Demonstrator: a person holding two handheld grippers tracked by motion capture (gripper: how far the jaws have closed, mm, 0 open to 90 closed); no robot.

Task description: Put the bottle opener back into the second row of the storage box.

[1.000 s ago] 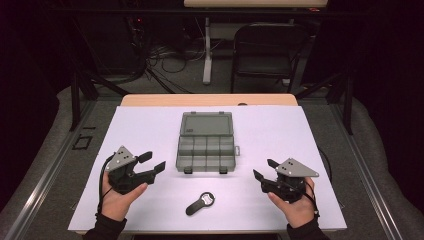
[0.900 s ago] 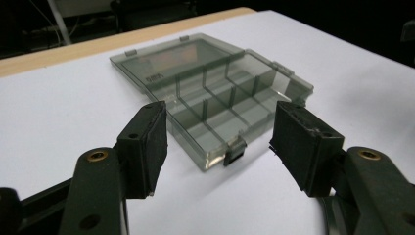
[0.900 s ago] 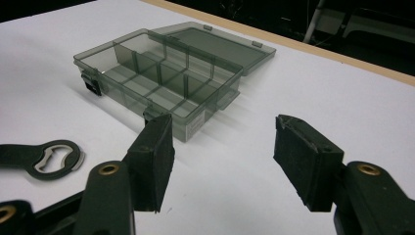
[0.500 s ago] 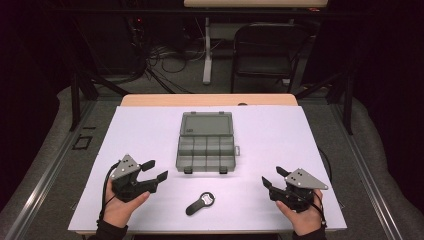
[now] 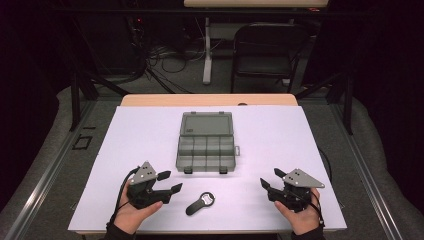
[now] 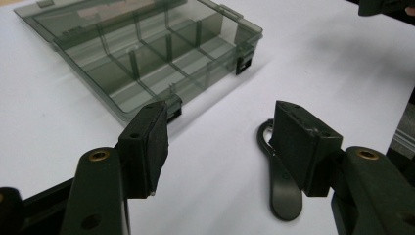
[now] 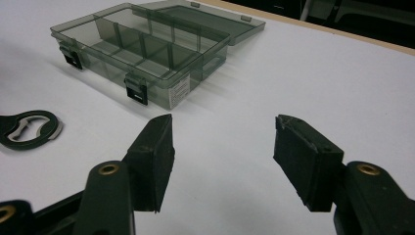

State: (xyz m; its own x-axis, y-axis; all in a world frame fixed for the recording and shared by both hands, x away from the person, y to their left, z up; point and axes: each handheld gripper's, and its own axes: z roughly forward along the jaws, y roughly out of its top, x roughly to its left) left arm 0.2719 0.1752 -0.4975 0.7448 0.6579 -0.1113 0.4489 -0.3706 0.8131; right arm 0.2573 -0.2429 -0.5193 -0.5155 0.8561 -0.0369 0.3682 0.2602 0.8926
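Approaching, we judge: left gripper (image 5: 169,182), jaws apart and empty, low near the table's (image 5: 310,150) front edge, just beside the black bottle opener (image 5: 200,203). Next move calls for straddling its handle squarely. The opener lies flat, ring end possibly metal-lined. Compartment box (image 5: 206,141) open mid-table. Right gripper (image 5: 266,183) wide, empty, front-right.

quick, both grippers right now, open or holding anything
left gripper: open, holding nothing
right gripper: open, holding nothing
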